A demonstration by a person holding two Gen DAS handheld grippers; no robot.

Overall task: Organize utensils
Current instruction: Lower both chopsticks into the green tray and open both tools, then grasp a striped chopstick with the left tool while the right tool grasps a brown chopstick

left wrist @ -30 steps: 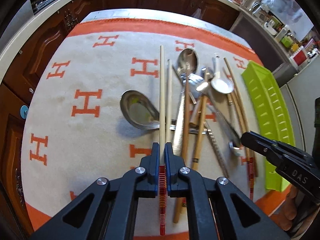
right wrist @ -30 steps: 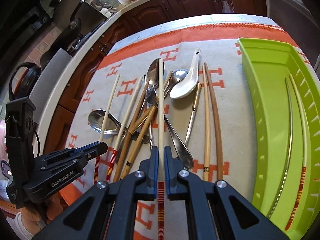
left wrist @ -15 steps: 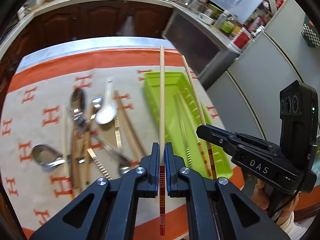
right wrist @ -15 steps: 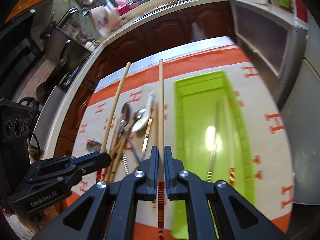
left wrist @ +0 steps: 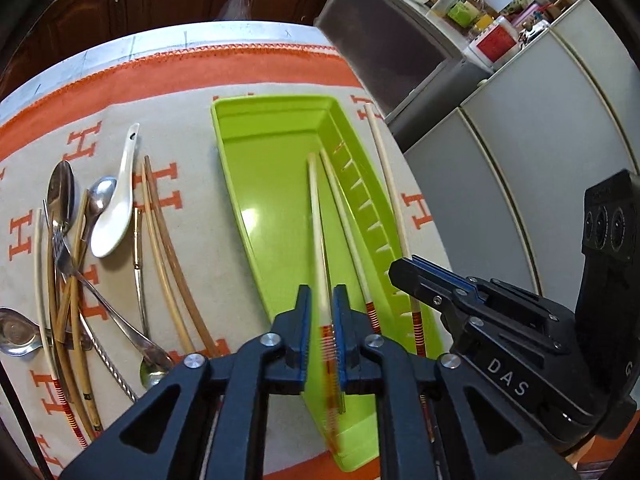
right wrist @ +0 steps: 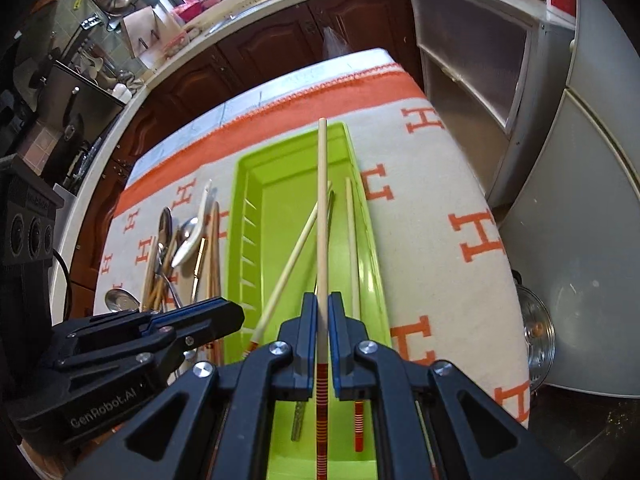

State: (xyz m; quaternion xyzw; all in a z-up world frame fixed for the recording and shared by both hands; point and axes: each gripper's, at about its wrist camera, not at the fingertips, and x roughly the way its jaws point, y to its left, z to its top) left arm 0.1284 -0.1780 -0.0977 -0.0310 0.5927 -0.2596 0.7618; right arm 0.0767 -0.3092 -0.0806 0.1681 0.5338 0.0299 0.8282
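Left gripper: fingers parted a little, having just been opening, with a blurred pale chopstick lying between them, seemingly loose rather than pinched, though blur hides the contact. Hanging over the near end of the green tray.

Right gripper: fingers pressing together on a second chopstick, red-banded end trailing back beneath the camera, pale tip reaching out above the tray's far end.

Lying inside the tray: two more chopsticks and a twisted metal one, all lengthwise along the slotted wall.

Waiting on the bench, left of the tray: a white ceramic spoon, steel spoons, a fork, bamboo and brown chopsticks in a loose heap, a ladle at the edge.

Covering the bench: a cream cloth with orange H marks and an orange border.

Standing around: dark wooden cabinets, a grey cupboard, a crowded worktop with pots and bottles.
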